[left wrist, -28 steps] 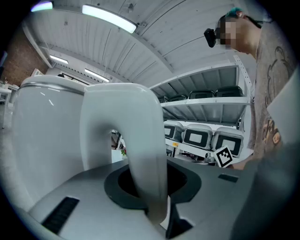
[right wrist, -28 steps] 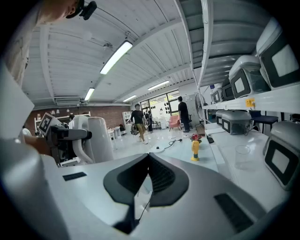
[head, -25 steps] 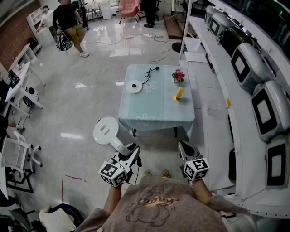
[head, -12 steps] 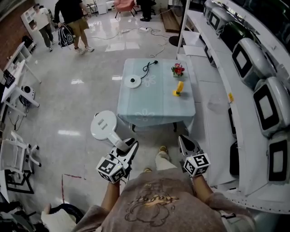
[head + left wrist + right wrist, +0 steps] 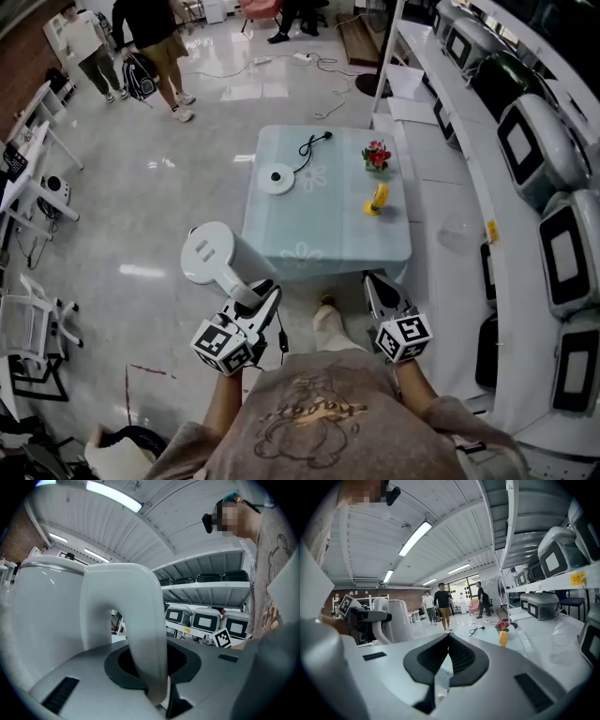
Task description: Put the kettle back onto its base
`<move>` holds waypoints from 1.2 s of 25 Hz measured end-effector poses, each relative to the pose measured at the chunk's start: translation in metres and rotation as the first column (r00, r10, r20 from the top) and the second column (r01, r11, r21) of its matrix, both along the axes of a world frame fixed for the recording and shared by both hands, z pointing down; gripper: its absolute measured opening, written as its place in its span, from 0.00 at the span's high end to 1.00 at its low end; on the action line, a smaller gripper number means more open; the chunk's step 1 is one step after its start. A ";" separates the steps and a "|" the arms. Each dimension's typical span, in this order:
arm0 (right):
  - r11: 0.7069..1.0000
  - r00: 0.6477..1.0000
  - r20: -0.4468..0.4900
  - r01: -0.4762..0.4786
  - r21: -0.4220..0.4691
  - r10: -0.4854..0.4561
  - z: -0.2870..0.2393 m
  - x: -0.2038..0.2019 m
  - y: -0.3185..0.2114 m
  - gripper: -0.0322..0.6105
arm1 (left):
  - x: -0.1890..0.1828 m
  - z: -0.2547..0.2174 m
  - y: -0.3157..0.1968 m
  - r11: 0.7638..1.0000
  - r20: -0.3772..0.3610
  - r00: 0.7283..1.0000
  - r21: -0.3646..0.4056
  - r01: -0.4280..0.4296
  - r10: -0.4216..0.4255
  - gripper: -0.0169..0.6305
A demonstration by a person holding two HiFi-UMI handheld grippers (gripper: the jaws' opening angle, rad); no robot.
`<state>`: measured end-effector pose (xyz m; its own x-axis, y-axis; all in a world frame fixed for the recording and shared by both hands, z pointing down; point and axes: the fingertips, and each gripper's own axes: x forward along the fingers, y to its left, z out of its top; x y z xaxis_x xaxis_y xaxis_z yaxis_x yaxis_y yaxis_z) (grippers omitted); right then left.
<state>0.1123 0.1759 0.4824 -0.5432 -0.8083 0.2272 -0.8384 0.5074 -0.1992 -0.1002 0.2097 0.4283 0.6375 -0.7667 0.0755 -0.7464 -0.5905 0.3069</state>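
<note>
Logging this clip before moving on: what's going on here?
A person stands at the near edge of a low table, holding a white kettle by its handle in the left gripper. The right gripper is shut and empty. The round base sits bare on the table's far left, so the kettle is not yet on it.

Large indoor test lab or workshop hall. Long white shelves [image 5: 441, 178] along one side carry a row of identical machines [image 5: 532, 141] with screens. Loose cables [image 5: 281, 58] lie on the glossy floor [image 5: 159, 216], strip lights [image 5: 415, 537] line the ceiling, and a brick wall [image 5: 405, 594] closes the far end.
</note>
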 end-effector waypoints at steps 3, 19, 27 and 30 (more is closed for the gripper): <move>1.000 1.000 0.009 0.019 -0.008 -0.019 0.000 -0.004 -0.037 0.95 | -0.001 -0.004 -0.035 1.000 0.006 1.000 -0.010 0.018 -0.018 0.83; 0.987 0.987 0.021 0.161 0.010 -0.161 -0.003 0.007 -0.250 0.95 | 0.016 -0.003 -0.226 0.989 0.012 0.989 0.010 0.150 -0.150 0.83; 0.987 0.987 0.012 0.161 -0.014 -0.161 0.004 0.004 -0.295 0.95 | 0.010 0.011 -0.286 0.991 0.023 0.991 0.021 0.135 -0.135 0.83; 0.989 0.990 0.011 0.144 -0.024 -0.144 0.006 0.001 -0.304 0.95 | 0.006 0.013 -0.305 0.993 0.028 0.993 0.018 0.117 -0.117 0.83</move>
